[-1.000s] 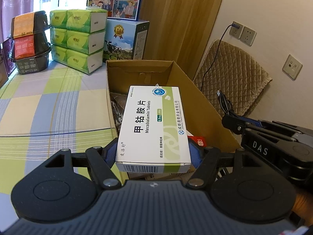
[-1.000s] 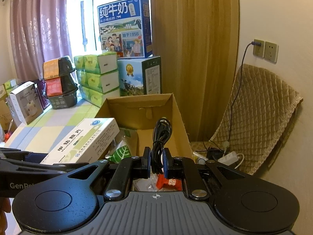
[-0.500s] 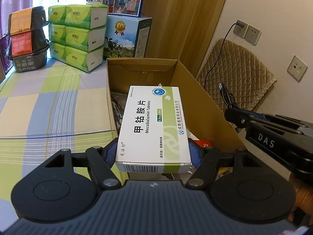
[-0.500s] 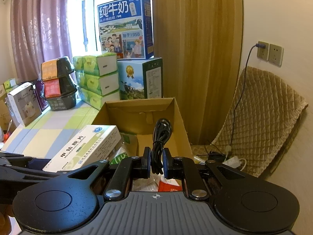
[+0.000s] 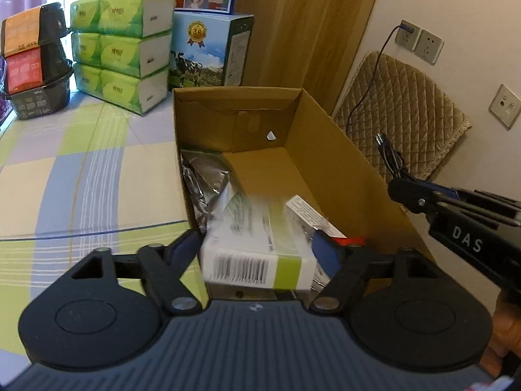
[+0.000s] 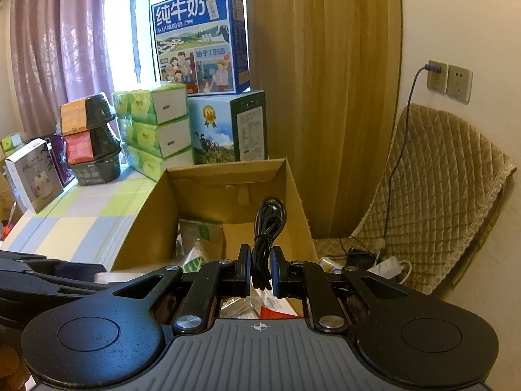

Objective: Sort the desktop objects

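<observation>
A: What is nearest in the left wrist view?

B: The left gripper (image 5: 257, 251), its fingers spread wide. The medicine box (image 5: 257, 254) sits between them, blurred, barcode end toward the camera, tilted down over the near end of the cardboard box (image 5: 342, 176). There is a gap on each side between the carton and the blue pads (image 5: 184, 249), so the gripper is not clamping it.

A: And the other one?

B: In the right wrist view the right gripper (image 6: 261, 272) has its fingers drawn almost together, pinching a bundle of black cable (image 6: 267, 228). The loops stand up from the pads, above the near end of the same cardboard box (image 6: 228, 176). The left view shows that gripper (image 5: 403, 189) at the right edge, beside the box's right wall, cable sticking out of its tip.

A: What is inside the box?

B: A dark shiny packet (image 5: 203, 176) along the left wall, a white-and-red carton (image 5: 309, 213) under the medicine box, and bare cardboard floor toward the far end. The right view adds a green-leaf wrapper (image 6: 193, 262).

A: Further off?

B: The checked tablecloth (image 5: 65, 169) runs left of the box. Behind it are stacked green tissue packs (image 5: 123, 52), black bowls with orange and red labels (image 5: 32, 55), and two milk cartons (image 6: 202, 39) one on the other. To the right hang a yellow curtain (image 6: 322, 91), wall sockets (image 6: 449, 79) and a quilted cushion (image 6: 436, 195) leaning on the wall.
</observation>
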A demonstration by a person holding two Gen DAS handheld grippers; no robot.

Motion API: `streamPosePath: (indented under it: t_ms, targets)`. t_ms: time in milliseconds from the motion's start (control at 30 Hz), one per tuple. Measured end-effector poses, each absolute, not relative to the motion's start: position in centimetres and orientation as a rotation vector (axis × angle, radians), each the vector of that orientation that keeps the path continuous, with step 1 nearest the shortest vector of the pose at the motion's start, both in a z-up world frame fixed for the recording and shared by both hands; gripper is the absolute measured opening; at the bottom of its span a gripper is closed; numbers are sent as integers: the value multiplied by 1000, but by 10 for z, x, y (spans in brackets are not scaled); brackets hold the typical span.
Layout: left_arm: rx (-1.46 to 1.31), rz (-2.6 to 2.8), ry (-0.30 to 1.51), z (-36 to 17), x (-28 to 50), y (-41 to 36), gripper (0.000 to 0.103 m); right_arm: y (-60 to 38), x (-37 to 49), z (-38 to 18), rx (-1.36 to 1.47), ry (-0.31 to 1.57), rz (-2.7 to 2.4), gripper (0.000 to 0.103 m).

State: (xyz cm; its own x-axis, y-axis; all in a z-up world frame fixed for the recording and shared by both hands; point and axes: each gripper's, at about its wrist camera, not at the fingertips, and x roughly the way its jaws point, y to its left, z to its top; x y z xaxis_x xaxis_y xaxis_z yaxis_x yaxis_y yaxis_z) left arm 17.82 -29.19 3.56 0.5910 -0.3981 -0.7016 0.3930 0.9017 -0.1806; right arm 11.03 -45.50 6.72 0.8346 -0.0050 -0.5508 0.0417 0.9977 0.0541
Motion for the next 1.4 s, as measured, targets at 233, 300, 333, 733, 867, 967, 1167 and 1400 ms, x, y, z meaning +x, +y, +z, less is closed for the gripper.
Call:
streamPosePath:
  t_ms: [233, 300, 333, 733, 867, 967, 1167, 1400]
  targets:
    - [-35, -431, 785, 40, 163, -265, 75, -452, 118, 58, 92, 611, -4, 9]
    - [-45, -422, 779, 41, 159, -257, 79, -448, 122, 57, 108, 613, 9, 9]
    - [-49, -414, 777, 41, 157, -253, 80, -447, 125, 57, 117, 610, 16, 9]
    - [-37, -326, 748, 40, 130, -213, 101, -460, 104, 54, 223, 601, 17, 50]
    - [-29, -318, 739, 41, 111, -210, 102, -462, 75, 56, 247, 605, -5, 70]
    - [-18, -328, 736, 43, 96, -211, 102, -458, 52, 58, 242, 618, -7, 81]
    - [-13, -349, 781, 44, 68, -215, 102, -451, 12, 66, 235, 638, -22, 95]
    - [4, -339, 802, 49, 40, -219, 102, -443, -23, 78, 217, 643, -27, 101]
